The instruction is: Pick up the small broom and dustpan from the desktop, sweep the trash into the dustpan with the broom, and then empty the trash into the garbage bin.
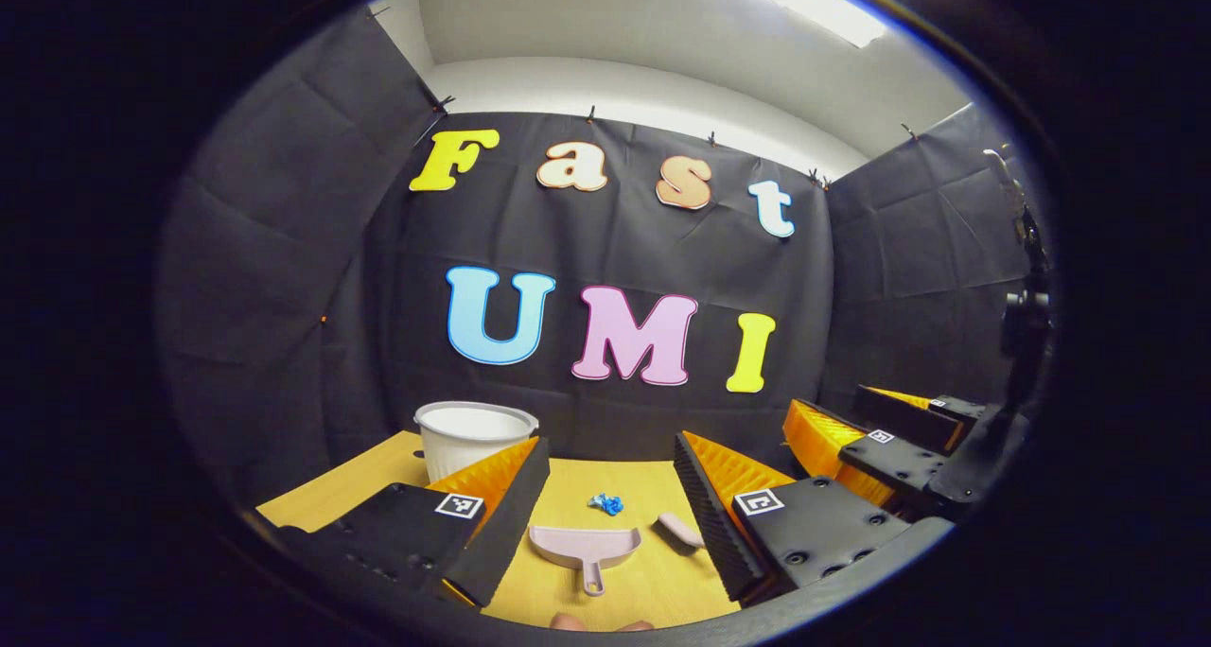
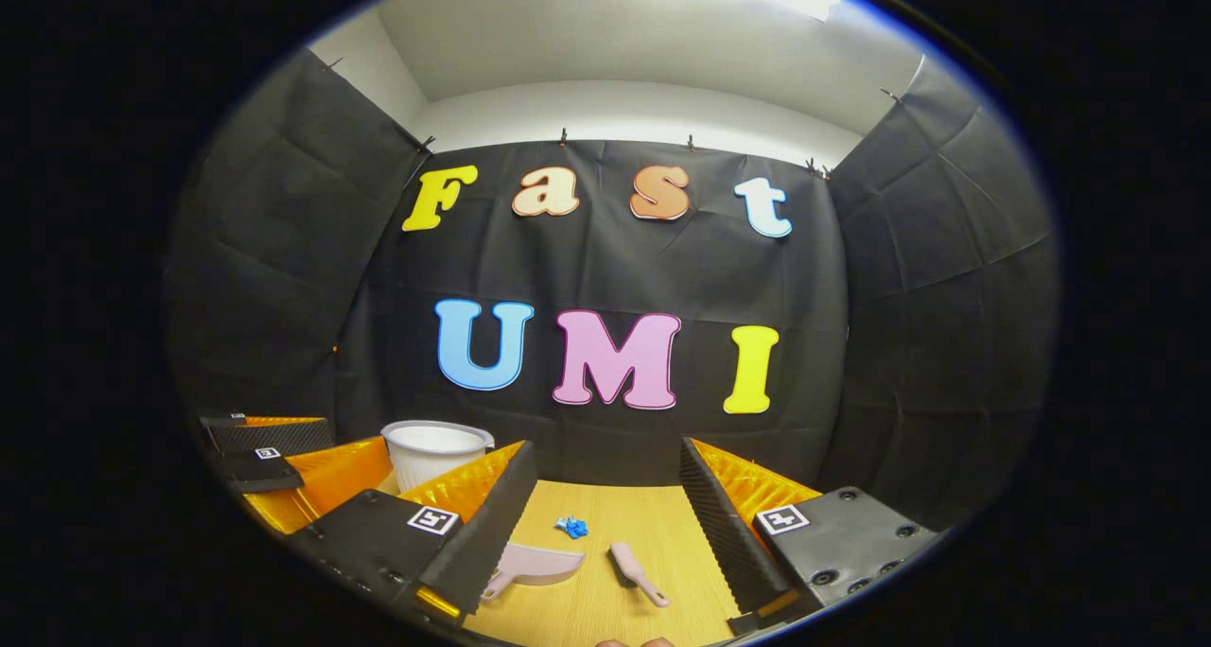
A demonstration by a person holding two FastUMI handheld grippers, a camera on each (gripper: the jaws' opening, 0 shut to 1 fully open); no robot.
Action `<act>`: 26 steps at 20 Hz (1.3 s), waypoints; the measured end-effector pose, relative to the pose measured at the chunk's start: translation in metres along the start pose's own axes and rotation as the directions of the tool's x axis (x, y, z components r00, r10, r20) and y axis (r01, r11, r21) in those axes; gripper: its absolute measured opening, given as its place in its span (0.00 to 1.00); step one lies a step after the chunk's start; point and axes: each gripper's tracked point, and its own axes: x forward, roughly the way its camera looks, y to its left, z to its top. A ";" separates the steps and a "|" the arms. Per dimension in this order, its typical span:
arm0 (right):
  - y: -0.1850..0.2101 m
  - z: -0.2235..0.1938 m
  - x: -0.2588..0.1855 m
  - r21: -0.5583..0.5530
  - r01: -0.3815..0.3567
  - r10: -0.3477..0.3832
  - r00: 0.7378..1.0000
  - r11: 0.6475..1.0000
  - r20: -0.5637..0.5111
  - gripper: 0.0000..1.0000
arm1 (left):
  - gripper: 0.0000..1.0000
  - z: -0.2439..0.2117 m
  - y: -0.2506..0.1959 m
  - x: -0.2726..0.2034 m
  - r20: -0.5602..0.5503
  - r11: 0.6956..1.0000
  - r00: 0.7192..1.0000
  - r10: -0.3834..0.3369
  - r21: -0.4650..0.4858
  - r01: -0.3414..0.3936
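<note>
Dustpan point(image 1: 584, 546) & broom point(image 2: 636, 571) are lying flat on desktop point(image 2: 605, 590), trash point(image 1: 606, 504) just behind them. You're holding left gripper point(image 1: 605, 524) & right gripper point(image 2: 605, 533) released, jaws spread, lining up w/ each handle.

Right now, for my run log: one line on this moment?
stage: pre-grasp | left claw: open | right claw: open | dustpan, broom, trash: untouched on desktop

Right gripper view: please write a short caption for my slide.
Open right gripper above dustpan, broom and blue trash.

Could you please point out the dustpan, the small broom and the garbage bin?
dustpan point(image 1: 582, 543), left gripper view, on its tray.
small broom point(image 2: 625, 560), right gripper view, on its head.
garbage bin point(image 1: 470, 448), left gripper view, on its outer wall.
</note>
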 end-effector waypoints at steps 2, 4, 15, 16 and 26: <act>0.001 -0.003 0.001 -0.009 0.000 0.000 1.000 1.000 -0.007 0.98 | 0.79 -0.004 -0.005 0.000 -0.019 1.000 1.000 -0.024 0.003 0.024; -0.001 -0.003 0.004 -0.022 0.005 -0.005 1.000 1.000 -0.002 0.96 | 0.79 0.000 -0.005 -0.002 -0.005 0.999 0.999 -0.040 -0.021 0.040; -0.015 -0.004 0.037 -0.053 0.014 -0.015 1.000 0.999 -0.012 0.98 | 0.79 -0.026 -0.002 0.030 -0.088 0.996 0.996 -0.003 0.083 0.010; -0.015 -0.007 0.045 -0.056 0.012 -0.013 1.000 0.998 -0.020 0.98 | 0.77 -0.031 -0.003 0.037 -0.106 0.996 0.994 -0.006 0.092 0.015; -0.045 0.001 0.175 -0.104 -0.030 0.032 0.999 0.994 0.022 0.97 | 0.79 -0.121 0.011 0.128 -0.437 0.999 0.899 0.034 -0.009 -0.041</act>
